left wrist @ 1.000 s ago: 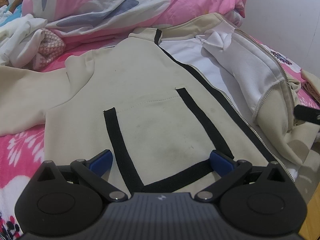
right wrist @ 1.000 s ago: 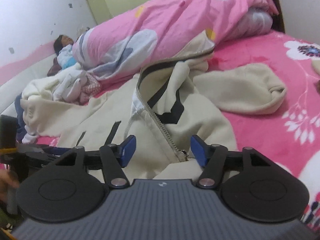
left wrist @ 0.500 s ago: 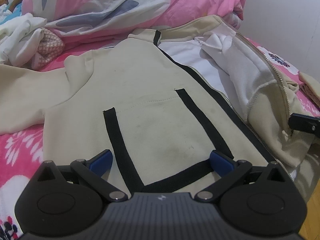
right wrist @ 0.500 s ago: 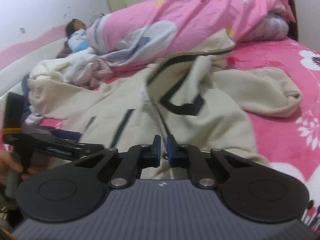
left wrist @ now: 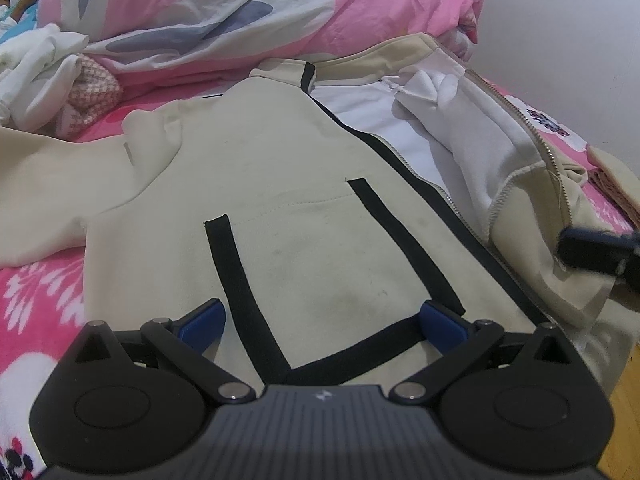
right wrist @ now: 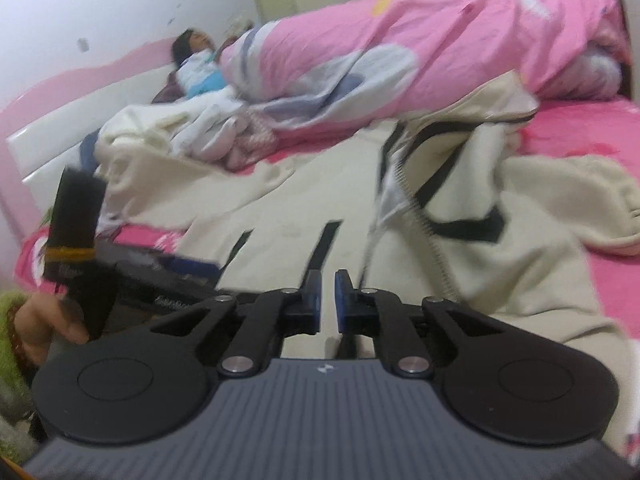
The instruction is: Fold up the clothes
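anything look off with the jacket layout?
Yes. The cream jacket is unzipped, and its right front panel is flipped back with the white lining up. There are faint grey smudges near the pocket.

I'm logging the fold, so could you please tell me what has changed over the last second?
The right gripper closed from open onto the jacket's zipper-side front panel and is lifting it leftward. The left gripper stayed open over the hem, and the left panel stayed flat.

Black linkage gripper (left wrist: 322, 320) with blue pads (left wrist: 204, 320), silver pivot screws, ribbed grey body.
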The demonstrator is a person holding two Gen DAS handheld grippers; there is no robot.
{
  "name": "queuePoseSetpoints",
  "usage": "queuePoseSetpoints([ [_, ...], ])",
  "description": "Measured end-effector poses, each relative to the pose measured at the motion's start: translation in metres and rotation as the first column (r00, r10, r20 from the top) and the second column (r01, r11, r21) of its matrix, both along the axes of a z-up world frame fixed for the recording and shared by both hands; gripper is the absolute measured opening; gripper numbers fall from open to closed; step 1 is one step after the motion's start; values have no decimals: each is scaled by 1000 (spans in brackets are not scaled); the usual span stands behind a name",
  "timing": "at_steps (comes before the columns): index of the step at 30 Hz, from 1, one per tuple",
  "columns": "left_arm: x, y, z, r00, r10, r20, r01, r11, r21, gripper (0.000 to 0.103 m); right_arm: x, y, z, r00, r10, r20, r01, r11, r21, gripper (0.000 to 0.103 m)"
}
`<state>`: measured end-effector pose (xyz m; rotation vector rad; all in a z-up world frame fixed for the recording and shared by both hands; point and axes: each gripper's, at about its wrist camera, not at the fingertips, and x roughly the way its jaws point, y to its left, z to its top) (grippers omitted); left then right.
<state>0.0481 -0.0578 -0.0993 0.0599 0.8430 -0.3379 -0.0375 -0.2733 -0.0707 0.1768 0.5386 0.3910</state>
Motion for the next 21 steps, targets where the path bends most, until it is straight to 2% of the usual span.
queuePoseSetpoints([
  [1, 0, 0, 0, 1000, 1, 0, -1, 1000, -1, 103, 0, -6, 2, 999, -33, 3, 33, 999, -5, 32],
  [3, 0, 0, 0, 1000, 2, 2, -2, 1000, -1, 103, 1, -21, 3, 995, -97, 2, 97, 995, -10, 51],
  [10, 0, -1, 0, 1000, 2, 5, -2, 1000, 3, 103, 11, -63, -5, 986, -164, -9, 164, 986, 37, 58],
  [16, -1, -1, -1, 1000, -1, 9, 0, 1000, 9, 103, 35, -61, -26, 995, -75, -70, 80, 995, 67, 58],
  [21, -2, -2, -2, 1000, 0, 16, 0, 1000, 12, 103, 34, -54, -28, 995, -63, -74, 65, 998, 23, 55],
])
